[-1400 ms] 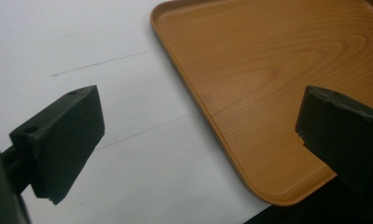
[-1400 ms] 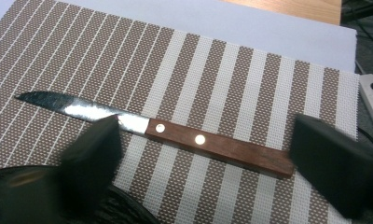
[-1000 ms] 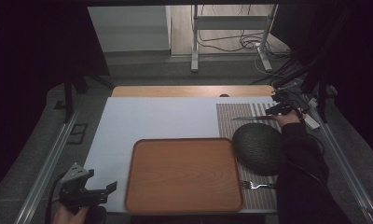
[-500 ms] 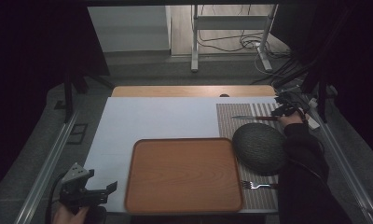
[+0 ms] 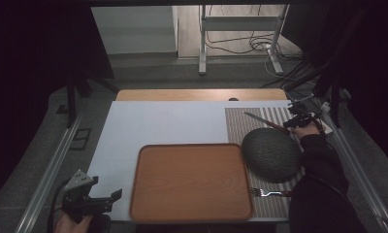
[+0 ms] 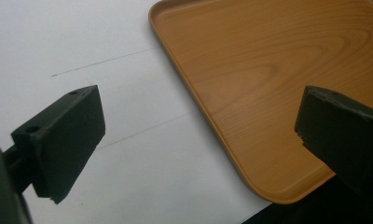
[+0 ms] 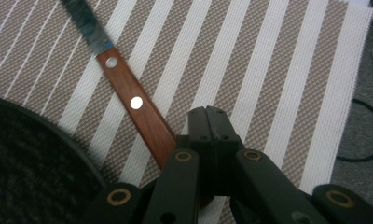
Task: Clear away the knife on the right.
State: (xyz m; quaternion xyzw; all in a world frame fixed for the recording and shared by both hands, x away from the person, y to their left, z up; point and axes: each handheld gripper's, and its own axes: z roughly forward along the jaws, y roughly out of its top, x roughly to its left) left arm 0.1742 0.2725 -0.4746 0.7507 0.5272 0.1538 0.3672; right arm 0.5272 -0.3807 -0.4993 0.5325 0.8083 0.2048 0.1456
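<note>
The left gripper point(image 5: 115, 194) hung off the near left corner of the table, its jaws spread wide with nothing between them. In the left gripper view the wooden tray point(image 6: 278, 79) lay just ahead of it and toward its right jaw, the tray's rounded near corner reaching in between the two jaws, while the white table cover point(image 6: 105, 60) stretched ahead of its left jaw.

The right gripper point(image 7: 208, 123) sat low over the striped placemat point(image 7: 268, 60) at the far right of the table, its jaws pressed together. A knife point(image 7: 128, 93) with a brown riveted handle ran away from it up and to its left, blade farthest out; the butt of the handle passed under the gripper's left side rather than between the tips, and whether it was held there could not be told. A dark round textured dish point(image 7: 31, 163) lay just to the gripper's left, beside the knife handle.

In the high view a fork point(image 5: 269, 193) lay on the placemat near the table's front edge, well behind the right gripper, between the tray and the person's dark sleeve point(image 5: 323, 160).
</note>
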